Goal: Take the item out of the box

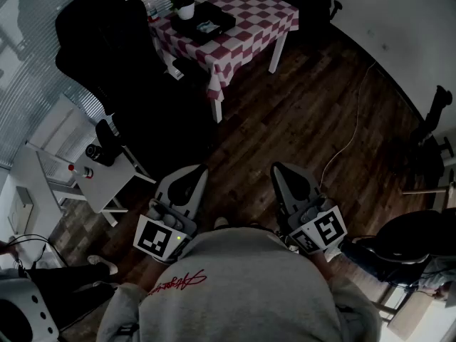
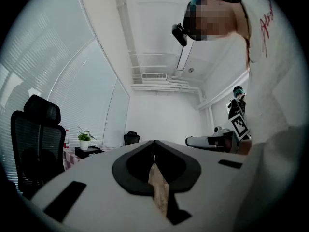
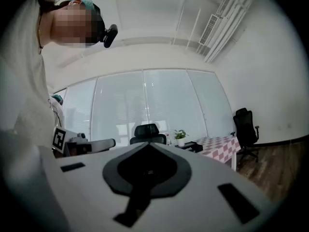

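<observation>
A black box (image 1: pixel 206 21) lies on the table with the red-and-white checked cloth (image 1: pixel 249 20) at the far end of the room; something pale shows inside it. Both grippers are held close to the person's chest, far from that table, pointing forward. My left gripper (image 1: pixel 194 173) is shut, its jaws meeting in a thin line (image 2: pixel 154 146) with nothing held. The right gripper (image 1: pixel 283 171) is shut too and empty (image 3: pixel 146 146). The box shows small in the left gripper view (image 2: pixel 89 152) and in the right gripper view (image 3: pixel 193 147).
A potted plant (image 1: pixel 185 6) and a bottle (image 1: pixel 149 6) stand on the checked table beside the box. A big black office chair (image 1: pixel 121 55) is left of it. A low white side table (image 1: pixel 107 173) with small items sits at the left. A white cable (image 1: pixel 349 141) runs over the wooden floor.
</observation>
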`<state>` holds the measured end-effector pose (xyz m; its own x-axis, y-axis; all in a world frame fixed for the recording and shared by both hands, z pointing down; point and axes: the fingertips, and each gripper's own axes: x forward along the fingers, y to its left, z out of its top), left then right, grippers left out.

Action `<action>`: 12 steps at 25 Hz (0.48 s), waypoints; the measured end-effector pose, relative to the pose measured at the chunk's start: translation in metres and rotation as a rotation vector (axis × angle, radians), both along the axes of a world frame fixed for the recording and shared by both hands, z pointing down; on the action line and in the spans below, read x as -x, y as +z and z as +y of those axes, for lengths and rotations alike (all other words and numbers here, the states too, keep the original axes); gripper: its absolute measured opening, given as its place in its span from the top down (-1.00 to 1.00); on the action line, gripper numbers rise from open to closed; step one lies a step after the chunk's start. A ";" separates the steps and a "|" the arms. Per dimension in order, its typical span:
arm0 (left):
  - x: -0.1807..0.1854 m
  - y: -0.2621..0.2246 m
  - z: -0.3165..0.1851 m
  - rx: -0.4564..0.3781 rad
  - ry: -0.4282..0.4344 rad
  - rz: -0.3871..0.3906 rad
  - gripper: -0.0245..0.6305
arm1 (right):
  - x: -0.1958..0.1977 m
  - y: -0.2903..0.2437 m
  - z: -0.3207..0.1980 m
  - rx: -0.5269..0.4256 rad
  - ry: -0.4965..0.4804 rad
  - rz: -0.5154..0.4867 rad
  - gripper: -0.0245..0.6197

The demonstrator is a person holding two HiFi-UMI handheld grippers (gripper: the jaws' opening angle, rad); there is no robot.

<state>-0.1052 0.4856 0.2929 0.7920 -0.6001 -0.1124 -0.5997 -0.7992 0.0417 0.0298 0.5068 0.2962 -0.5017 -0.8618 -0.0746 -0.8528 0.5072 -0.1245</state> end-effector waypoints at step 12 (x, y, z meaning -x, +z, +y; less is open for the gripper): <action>0.001 0.002 0.002 -0.001 0.016 -0.012 0.87 | 0.000 0.001 0.006 -0.010 0.026 -0.009 0.90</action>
<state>-0.1060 0.4876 0.2949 0.8030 -0.5870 -0.1035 -0.5870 -0.8089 0.0332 0.0294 0.5127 0.2975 -0.4781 -0.8739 -0.0881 -0.8647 0.4859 -0.1272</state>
